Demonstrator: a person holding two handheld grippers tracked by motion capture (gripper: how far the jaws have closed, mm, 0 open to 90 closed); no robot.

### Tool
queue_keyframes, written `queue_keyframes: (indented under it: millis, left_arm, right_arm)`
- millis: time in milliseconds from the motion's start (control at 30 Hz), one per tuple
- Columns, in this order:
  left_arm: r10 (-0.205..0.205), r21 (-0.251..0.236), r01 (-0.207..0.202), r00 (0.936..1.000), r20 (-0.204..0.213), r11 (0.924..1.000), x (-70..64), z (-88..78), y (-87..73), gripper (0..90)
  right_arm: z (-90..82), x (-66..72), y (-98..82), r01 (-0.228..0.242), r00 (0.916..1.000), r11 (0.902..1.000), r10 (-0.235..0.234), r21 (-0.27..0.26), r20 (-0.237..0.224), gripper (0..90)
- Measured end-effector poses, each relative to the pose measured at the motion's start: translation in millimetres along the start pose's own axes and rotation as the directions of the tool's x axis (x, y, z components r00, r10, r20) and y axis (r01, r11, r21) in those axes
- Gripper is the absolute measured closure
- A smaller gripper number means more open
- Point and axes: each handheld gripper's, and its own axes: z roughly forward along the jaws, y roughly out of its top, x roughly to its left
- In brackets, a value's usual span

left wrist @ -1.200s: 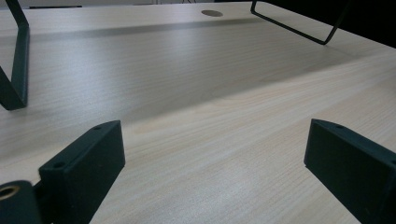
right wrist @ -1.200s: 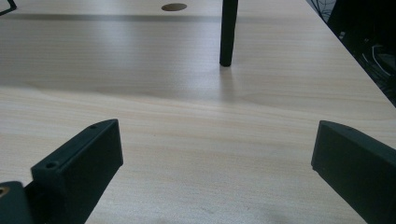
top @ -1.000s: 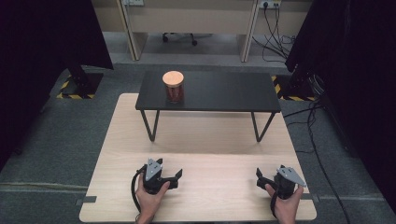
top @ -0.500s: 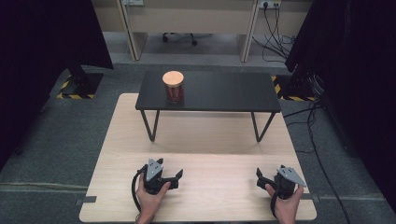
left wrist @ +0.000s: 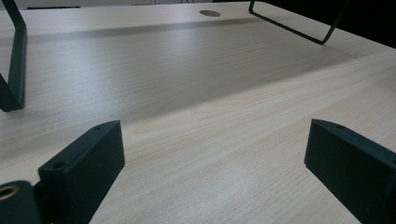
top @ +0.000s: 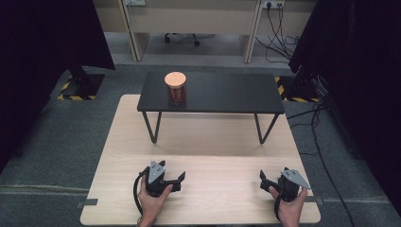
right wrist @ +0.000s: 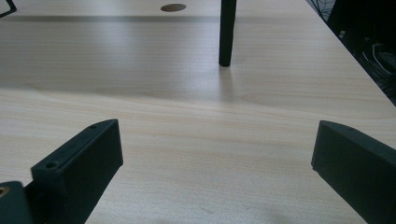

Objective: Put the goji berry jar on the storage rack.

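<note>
Fingers of both grippers stand wide apart with nothing between them. In the left gripper view the two black fingers (left wrist: 88, 158) rise from the bottom corners over bare pale wood, and the right gripper view gives the same picture, its fingers (right wrist: 81, 161) spread over the grain.

From the high view, the left gripper (top: 176, 180) sits at about 7 o'clock on the table (top: 203, 137), held in the left hand (top: 152, 201), jaws pointing toward 3 o'clock. The right gripper (top: 264, 178) sits at about 5 o'clock, held in the right hand (top: 291, 208), jaws pointing toward 10 o'clock. Both rest low on the near part of the tabletop, well apart from each other.

A jar (top: 176, 88) with a round tan lid stands upright at about 12 o'clock, on the left part of a black shelf (top: 227, 92). That shelf stands on thin black legs on the far half of the table. The jar is well apart from both grippers, nearer the left one's side. Its contents look reddish brown; what they are cannot be told.

In the left gripper view a shelf leg (left wrist: 14, 60) stands at 10 o'clock and another loop of leg at 1 o'clock. In the right gripper view one leg (right wrist: 226, 32) stands at 12 o'clock. A round hole (right wrist: 173, 7) shows in the wood beyond it.
</note>
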Motion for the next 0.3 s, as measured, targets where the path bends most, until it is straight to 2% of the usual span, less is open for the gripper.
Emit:
queue_keyframes:
  millis: [300]
  left_arm:
    - [0.003,0.0,-0.003,1.0,-0.002,1.0,-0.9,0.2,0.1,4.4]
  right_arm:
    - [0.4,-1.0,0.5,0.0,1.0,1.0,0.0,0.003,-0.006,1.8]
